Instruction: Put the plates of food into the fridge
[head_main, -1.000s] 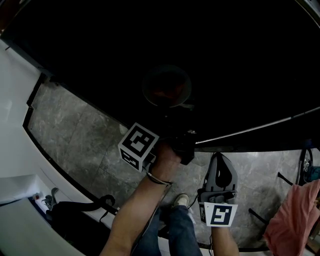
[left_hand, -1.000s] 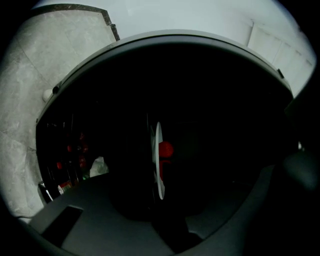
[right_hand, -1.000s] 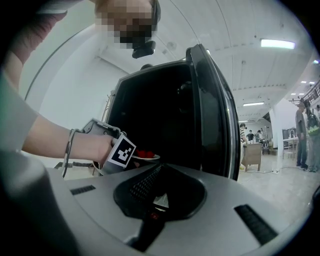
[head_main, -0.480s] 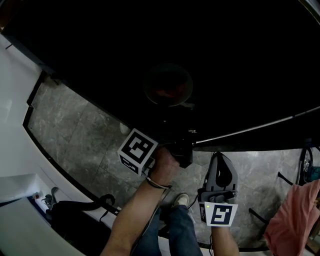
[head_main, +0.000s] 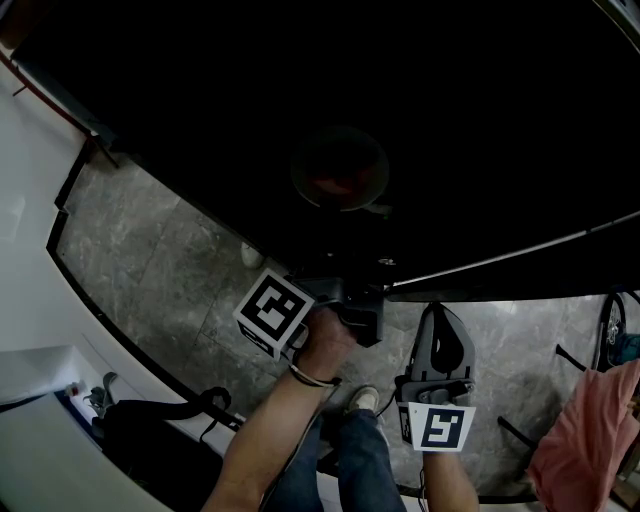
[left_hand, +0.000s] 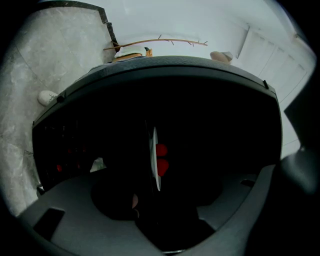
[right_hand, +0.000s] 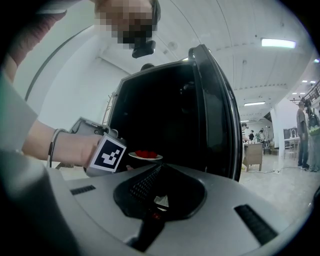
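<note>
A white plate of red food (head_main: 338, 172) rests inside the dark fridge (head_main: 400, 90). In the left gripper view the plate (left_hand: 155, 159) shows edge-on, ahead of the jaws, with the red food (left_hand: 161, 158) on it. My left gripper (head_main: 362, 285) sits just outside the fridge's front edge. Its jaws are opening wide (left_hand: 170, 186), and nothing presses on the pads. My right gripper (head_main: 437, 340) hangs lower right, shut and empty (right_hand: 159, 170). The right gripper view also shows the plate (right_hand: 145, 155) in the fridge and the left gripper's marker cube (right_hand: 109, 154).
Grey stone floor (head_main: 150, 260) lies below the fridge. A white wall (head_main: 25, 200) runs along the left. A black bag (head_main: 150, 430) sits at lower left and pink cloth (head_main: 590, 430) at lower right. The open fridge door (right_hand: 220, 110) stands right of the opening.
The left gripper's jaws have opened off the plate and the gripper has drawn back toward me. The plate stays in the fridge. The right gripper has not moved.
</note>
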